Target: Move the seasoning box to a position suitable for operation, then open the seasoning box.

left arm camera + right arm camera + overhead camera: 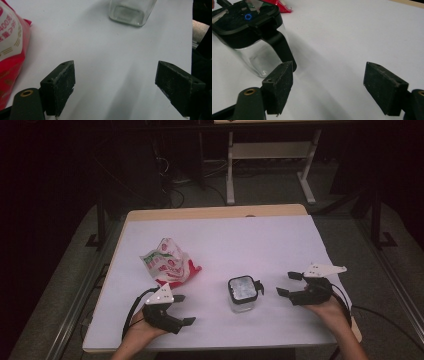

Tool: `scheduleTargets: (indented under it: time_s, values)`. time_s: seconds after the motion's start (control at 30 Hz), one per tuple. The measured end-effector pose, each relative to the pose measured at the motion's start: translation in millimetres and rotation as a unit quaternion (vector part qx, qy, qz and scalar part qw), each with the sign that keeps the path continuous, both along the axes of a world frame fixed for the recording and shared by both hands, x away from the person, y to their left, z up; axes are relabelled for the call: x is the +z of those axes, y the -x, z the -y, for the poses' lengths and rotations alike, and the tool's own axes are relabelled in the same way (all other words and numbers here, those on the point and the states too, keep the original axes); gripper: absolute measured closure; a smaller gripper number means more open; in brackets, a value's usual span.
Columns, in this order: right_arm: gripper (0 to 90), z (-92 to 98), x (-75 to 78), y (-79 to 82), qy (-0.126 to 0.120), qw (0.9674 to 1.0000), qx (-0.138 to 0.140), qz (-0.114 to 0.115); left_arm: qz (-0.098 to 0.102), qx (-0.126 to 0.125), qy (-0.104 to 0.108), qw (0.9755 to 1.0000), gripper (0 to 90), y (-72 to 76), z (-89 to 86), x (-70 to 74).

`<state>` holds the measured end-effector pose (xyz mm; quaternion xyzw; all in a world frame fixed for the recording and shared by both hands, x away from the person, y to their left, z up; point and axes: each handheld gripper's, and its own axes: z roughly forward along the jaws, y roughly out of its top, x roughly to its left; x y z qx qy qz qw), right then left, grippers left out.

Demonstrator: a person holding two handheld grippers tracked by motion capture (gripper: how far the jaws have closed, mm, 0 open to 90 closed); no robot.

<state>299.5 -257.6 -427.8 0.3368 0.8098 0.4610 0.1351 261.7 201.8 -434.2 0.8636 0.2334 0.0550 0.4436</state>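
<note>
1. Clear jar (pixel 243 295) with black clip lid (pixel 244 23): upright mid-tabletop (pixel 225 235), likely rigid, smooth, breakable; best gripped across flat side walls.
2. Right gripper (pixel 289 283) just beside, jaws apart, empty.
3. Left gripper (pixel 183 309) near, jaws apart.
4. Red-white bag (pixel 169 262) behind.

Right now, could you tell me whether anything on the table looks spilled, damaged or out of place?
Nothing looks spilled or broken. The clear jar stands upright with its black lid on, though one lid clasp hangs down loose at its side. The red and white bag is crumpled and slumped, but nothing has come out of it.
</note>
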Motion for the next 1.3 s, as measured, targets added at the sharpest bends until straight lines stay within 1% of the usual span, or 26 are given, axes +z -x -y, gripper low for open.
scheduleTargets:
  time_s: [0.13, 0.27, 0.43, 0.57, 0.73, 0.77, 0.87, 0.97, 1.03, 1.07, 1.2, 1.23, 1.27, 1.3]
  values:
    - [20.4, 1.0, -0.1, -1.0, -0.001, 1.0000, -0.005, 0.004, 0.004, -0.006, -0.006, 1.0000, 16.0, -1.3, 6.4, 2.3]
    - [19.6, 2.1, 0.2, -0.5, -0.006, 0.9999, -0.006, 0.006, 0.003, -0.010, 0.000, 0.9999, 16.0, -3.0, 15.1, 6.1]
    - [19.5, 3.3, 0.3, -1.7, -0.008, 0.9999, -0.004, 0.009, 0.002, -0.023, -0.004, 0.9997, 16.0, -4.2, 27.5, 7.2]
    - [19.1, 3.0, -0.3, -2.0, -0.009, 0.9999, -0.002, 0.005, 0.002, -0.031, 0.000, 0.9995, 16.0, -6.2, 35.6, 8.8]
    - [17.9, 2.6, -1.1, -2.6, -0.008, 1.0000, -0.002, 0.004, 0.002, -0.044, 0.005, 0.9990, 15.9, -12.7, 45.8, 9.9]
    - [18.0, 2.8, -0.8, -2.5, -0.010, 0.9999, -0.001, 0.003, -0.001, -0.044, 0.007, 0.9990, 15.9, -13.4, 48.2, 10.0]
    - [17.7, 3.1, -0.9, -2.4, -0.012, 0.9999, -0.002, 0.003, 0.002, -0.051, 0.003, 0.9987, 15.9, -16.4, 53.5, 11.2]
    - [17.1, 2.9, -1.4, -2.7, -0.011, 0.9999, -0.001, 0.001, 0.003, -0.057, 0.011, 0.9983, 15.9, -19.7, 57.7, 12.1]
    - [17.0, 2.5, -1.5, -2.5, -0.012, 0.9999, -0.001, 0.001, 0.000, -0.063, 0.013, 0.9979, 15.9, -21.6, 59.6, 12.4]
    - [17.0, 2.6, -1.4, -2.6, -0.013, 0.9999, -0.002, 0.001, 0.003, -0.067, 0.009, 0.9977, 15.8, -22.4, 61.0, 13.1]
    - [17.0, 2.7, -1.4, -2.8, -0.013, 0.9999, -0.002, 0.000, 0.008, -0.075, 0.012, 0.9971, 15.7, -26.5, 65.8, 16.9]
    - [17.0, 2.6, -1.4, -2.6, -0.013, 0.9999, -0.002, 0.000, 0.009, -0.076, 0.013, 0.9970, 15.3, -28.1, 67.3, 18.1]
    - [17.0, 2.6, -1.4, -2.5, -0.014, 0.9999, -0.002, 0.000, 0.014, -0.077, 0.018, 0.9967, 14.9, -29.5, 68.2, 19.3]
    - [17.0, 2.5, -1.5, -2.6, -0.013, 0.9999, -0.002, 0.001, 0.014, -0.078, 0.023, 0.9966, 14.7, -31.0, 69.4, 20.1]
